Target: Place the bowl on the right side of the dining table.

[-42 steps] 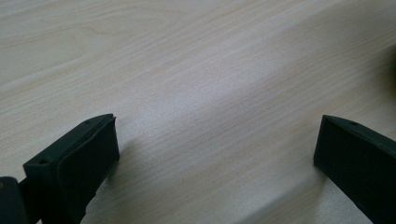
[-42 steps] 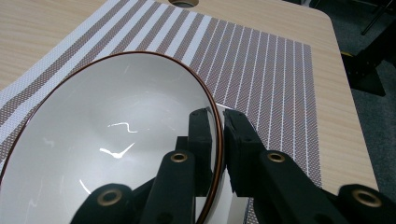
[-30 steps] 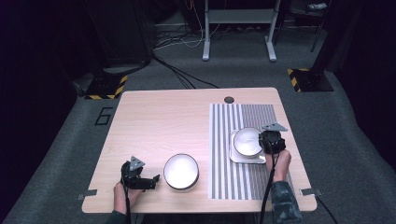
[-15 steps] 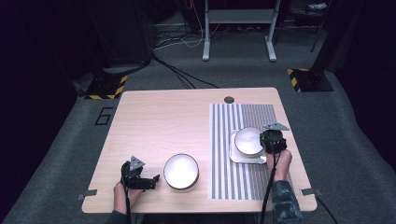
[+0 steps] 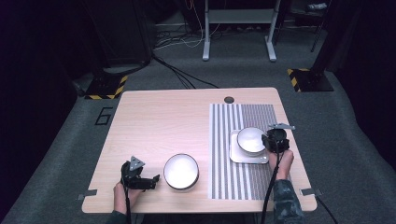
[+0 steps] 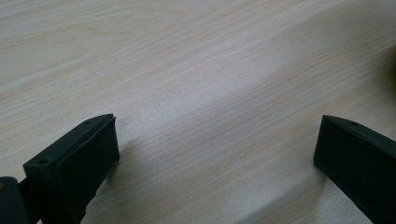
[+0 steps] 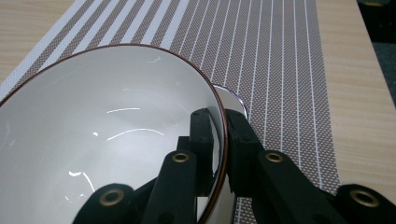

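A white bowl with a dark rim (image 5: 251, 140) (image 7: 107, 121) sits over a white square plate (image 5: 243, 157) (image 7: 231, 100) on the striped placemat (image 5: 229, 182). My right gripper (image 5: 270, 140) (image 7: 219, 121) is shut on the bowl's right rim, one jaw inside and one outside. A second white bowl (image 5: 181, 171) stands on the bare wood near the front edge. Just left of it my left gripper (image 5: 156, 179) (image 6: 217, 135) rests low over the table, pointing at that bowl. Its fingers (image 6: 88, 144) are wide apart with only wood between them.
The light wooden table (image 5: 159, 126) has a round cable hole (image 5: 229, 99) at its far edge. The placemat (image 7: 261, 56) covers the right part of the table. Dark floor, cables and a desk frame lie beyond the table.
The right gripper and the bowl it holds have edged very slightly to the right. The left gripper has stayed put.
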